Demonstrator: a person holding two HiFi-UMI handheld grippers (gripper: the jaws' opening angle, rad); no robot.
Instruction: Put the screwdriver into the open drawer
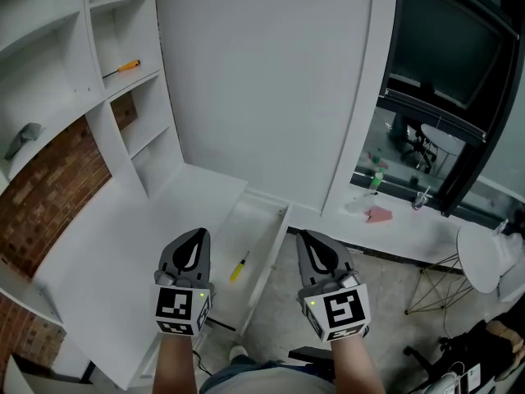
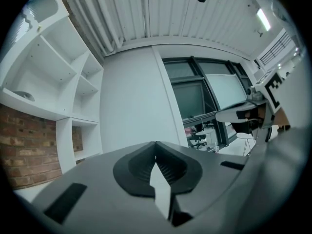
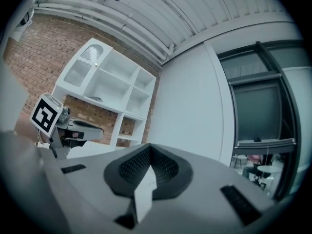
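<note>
A white shelf unit (image 1: 123,97) stands against a red brick wall (image 1: 49,195), above a white bench (image 1: 107,253). A tall plain white wall panel (image 1: 262,80) fills the middle. To its right, a dark-framed window (image 1: 447,39) sits over a white ledge (image 1: 402,224). The floor (image 1: 385,273) is grey. The ribbed white ceiling (image 2: 195,18) carries a strip light (image 2: 263,19)

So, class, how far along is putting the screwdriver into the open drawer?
Done, it seems: a yellow screwdriver lies inside the open drawer. In hand: nothing. The left claw and right claw are both shut and empty, pointing level. Left: perhaps the orange screwdriver on the shelf, if it counts too. The drawer itself stands open.
</note>
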